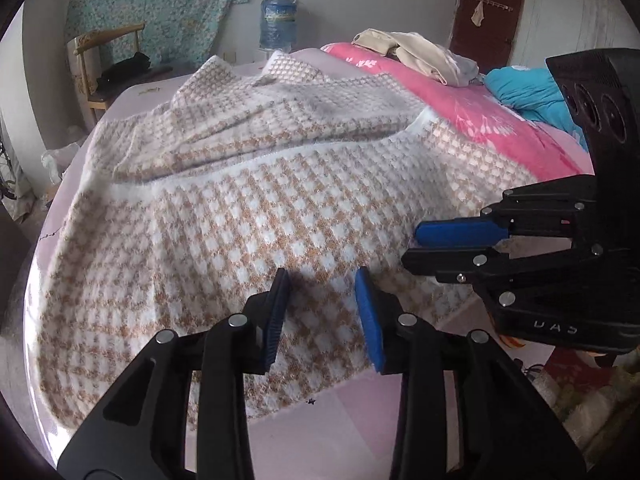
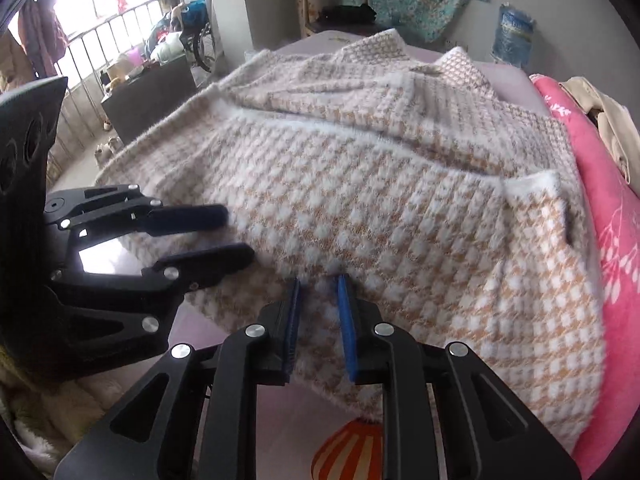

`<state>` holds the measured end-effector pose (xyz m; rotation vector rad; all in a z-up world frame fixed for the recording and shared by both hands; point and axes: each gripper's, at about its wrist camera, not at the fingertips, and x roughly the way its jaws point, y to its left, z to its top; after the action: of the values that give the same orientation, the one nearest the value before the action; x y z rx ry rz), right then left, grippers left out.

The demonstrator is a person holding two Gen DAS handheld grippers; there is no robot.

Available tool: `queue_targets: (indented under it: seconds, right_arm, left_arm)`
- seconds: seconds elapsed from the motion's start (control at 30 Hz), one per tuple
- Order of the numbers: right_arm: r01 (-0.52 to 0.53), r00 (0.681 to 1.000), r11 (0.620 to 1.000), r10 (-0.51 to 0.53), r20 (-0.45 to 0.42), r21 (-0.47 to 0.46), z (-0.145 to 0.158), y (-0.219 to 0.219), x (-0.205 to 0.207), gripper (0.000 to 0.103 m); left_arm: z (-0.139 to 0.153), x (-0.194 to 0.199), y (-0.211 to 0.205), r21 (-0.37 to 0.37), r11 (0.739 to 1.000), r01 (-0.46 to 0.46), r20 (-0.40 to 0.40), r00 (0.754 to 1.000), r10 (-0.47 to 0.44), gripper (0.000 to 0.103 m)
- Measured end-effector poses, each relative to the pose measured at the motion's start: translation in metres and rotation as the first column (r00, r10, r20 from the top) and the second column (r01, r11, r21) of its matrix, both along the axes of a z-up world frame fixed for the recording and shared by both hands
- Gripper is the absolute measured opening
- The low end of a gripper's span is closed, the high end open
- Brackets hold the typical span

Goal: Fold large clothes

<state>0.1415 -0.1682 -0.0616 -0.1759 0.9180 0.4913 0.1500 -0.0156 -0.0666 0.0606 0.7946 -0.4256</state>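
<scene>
A large fuzzy tan-and-white houndstooth garment (image 1: pixel 248 208) lies spread and partly folded on the pink bed; it also shows in the right wrist view (image 2: pixel 380 208). My left gripper (image 1: pixel 322 276) is open, its blue-padded fingers just above the garment's near hem, holding nothing. My right gripper (image 2: pixel 318 280) is open with a narrower gap, over the near hem. Each gripper shows in the other's view: the right one (image 1: pixel 412 246) at the right with its fingers close together, the left one (image 2: pixel 240 232) at the left. Whether cloth touches the pads is unclear.
A pink floral quilt (image 1: pixel 460 96) with beige clothes (image 1: pixel 412 54) and a blue cloth (image 1: pixel 528 92) lies along the right. A wooden chair (image 1: pixel 108 68) and a water jug (image 1: pixel 278 24) stand behind the bed. A railing and clutter (image 2: pixel 120 52) are at the left.
</scene>
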Motion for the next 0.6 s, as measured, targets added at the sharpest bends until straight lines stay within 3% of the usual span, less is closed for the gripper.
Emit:
queue_targets:
  seconds: [0.07, 0.23, 0.3, 0.43, 0.5, 0.6]
  right_arm:
    - [0.022, 0.999, 1.0, -0.023, 0.03, 0.017, 0.007, -0.003, 0.006, 0.019]
    - [0.034, 0.999, 0.999, -0.034, 0.013, -0.002, -0.015, -0.001, 0.027, 0.02]
    - [0.029, 1.0, 0.999, -0.029, 0.006, -0.017, -0.008, 0.0, 0.027, 0.02]
    - [0.099, 0.994, 0.995, -0.099, 0.05, -0.001, 0.002, -0.009, 0.037, 0.02]
    - [0.135, 0.991, 0.991, -0.135, -0.002, 0.022, -0.011, -0.016, 0.052, 0.02]
    - [0.156, 0.986, 0.982, -0.149, -0.069, 0.103, -0.013, -0.028, 0.062, 0.02]
  left_arm:
    - [0.006, 0.004, 0.004, -0.03, 1.0, 0.0, 0.016, 1.0, 0.0, 0.034]
    - [-0.006, 0.027, 0.003, 0.0, 0.999, -0.034, 0.003, 0.999, 0.034, 0.036]
    - [-0.001, 0.027, 0.001, 0.017, 1.0, -0.018, -0.002, 1.0, 0.018, 0.035]
    - [0.013, 0.033, 0.009, -0.027, 0.999, -0.045, 0.035, 0.998, 0.046, 0.034]
    - [0.001, 0.047, 0.009, 0.005, 0.997, -0.083, -0.01, 0.996, 0.083, 0.035]
    - [-0.006, 0.051, 0.013, -0.022, 0.996, -0.087, -0.019, 0.996, 0.086, 0.037]
